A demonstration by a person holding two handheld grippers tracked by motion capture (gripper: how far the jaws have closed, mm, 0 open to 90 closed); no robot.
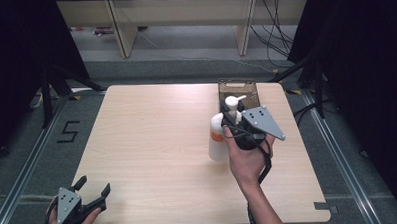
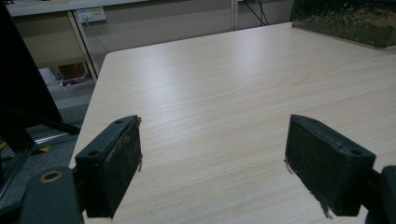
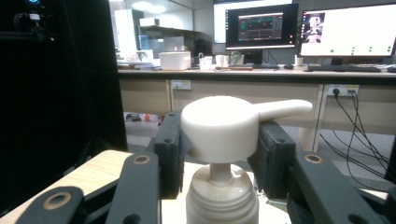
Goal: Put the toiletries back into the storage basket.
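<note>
The pump bottle [image 1: 217,136], upright at the table's [image 1: 152,143] three o'clock, is clamped below its pump head by the right gripper [image 1: 233,122], likely for carrying, while the left gripper [image 1: 91,192] is held spread and empty at seven o'clock.

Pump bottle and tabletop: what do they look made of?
Pump bottle: looks like plastic, opaque white with a soft sheen; the pump head and collar look moulded in one smooth cream tone. It bears an orange label patch. The right gripper has its jaws beside the pump head.
Tabletop: pale wood grain, semi-matte with light glare; probably laminate over board, but solid wood cannot be ruled out.
</note>
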